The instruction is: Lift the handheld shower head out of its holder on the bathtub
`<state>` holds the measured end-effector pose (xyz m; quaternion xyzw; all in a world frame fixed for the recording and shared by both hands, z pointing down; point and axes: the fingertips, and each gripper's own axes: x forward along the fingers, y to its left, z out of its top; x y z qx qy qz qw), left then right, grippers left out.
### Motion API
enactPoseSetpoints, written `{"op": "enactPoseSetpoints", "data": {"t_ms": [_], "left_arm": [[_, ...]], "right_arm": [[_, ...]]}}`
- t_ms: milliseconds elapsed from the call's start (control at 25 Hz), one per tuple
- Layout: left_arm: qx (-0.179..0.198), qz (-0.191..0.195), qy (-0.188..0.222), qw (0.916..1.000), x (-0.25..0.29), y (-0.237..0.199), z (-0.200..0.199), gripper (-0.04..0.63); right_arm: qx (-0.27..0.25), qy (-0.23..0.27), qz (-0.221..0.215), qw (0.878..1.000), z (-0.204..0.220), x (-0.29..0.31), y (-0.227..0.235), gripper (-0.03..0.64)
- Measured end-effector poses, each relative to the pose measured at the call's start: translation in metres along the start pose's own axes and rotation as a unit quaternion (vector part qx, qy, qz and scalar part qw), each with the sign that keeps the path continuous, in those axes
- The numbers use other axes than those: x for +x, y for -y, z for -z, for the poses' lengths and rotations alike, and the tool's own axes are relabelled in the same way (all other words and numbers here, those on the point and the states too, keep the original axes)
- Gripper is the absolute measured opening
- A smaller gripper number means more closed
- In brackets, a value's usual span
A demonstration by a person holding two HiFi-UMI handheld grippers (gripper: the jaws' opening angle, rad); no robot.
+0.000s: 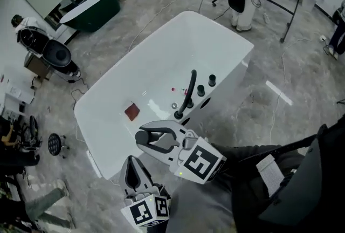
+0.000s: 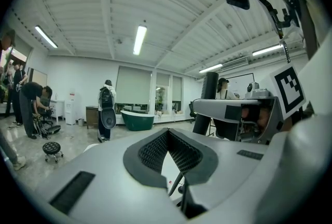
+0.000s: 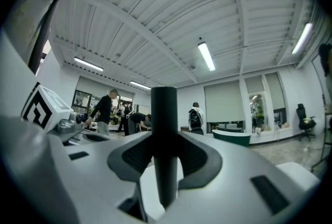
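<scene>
Because the shower head (image 3: 165, 135) must lift out vertically, right gripper (image 1: 146, 138) clasps it upright; left gripper (image 2: 167, 135) idles closed, empty.

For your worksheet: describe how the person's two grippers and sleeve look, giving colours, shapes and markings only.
The left gripper and the right gripper have smooth pale grey bodies that taper towards the jaws. Their pads are dark and finely textured. Each bears a cube with black-and-white square markers. The sleeve is dark.
</scene>
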<state>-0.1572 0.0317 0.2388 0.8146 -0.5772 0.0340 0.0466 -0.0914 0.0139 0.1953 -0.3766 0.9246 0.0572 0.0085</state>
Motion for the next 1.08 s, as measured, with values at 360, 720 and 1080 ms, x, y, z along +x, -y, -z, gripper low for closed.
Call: {"op": "enactPoseSetpoints", "data": {"t_ms": [360, 720, 1080], "left_arm": [[0.016, 0.011, 0.01, 0.9998, 0.009, 0.016, 0.019, 0.003], [0.011, 0.006, 0.006, 0.9999, 0.015, 0.002, 0.027, 0.003], [0.008, 0.005, -0.001, 1.0, 0.013, 0.009, 0.018, 0.003]], "right_arm": [[0.037, -0.007, 0.023, 0.999, 0.029, -0.017, 0.014, 0.14], [0.031, -0.02, 0.016, 0.999, 0.043, -0.004, 0.015, 0.14], [0.038, -0.028, 0.004, 0.999, 0.033, -0.004, 0.014, 0.14]]}}
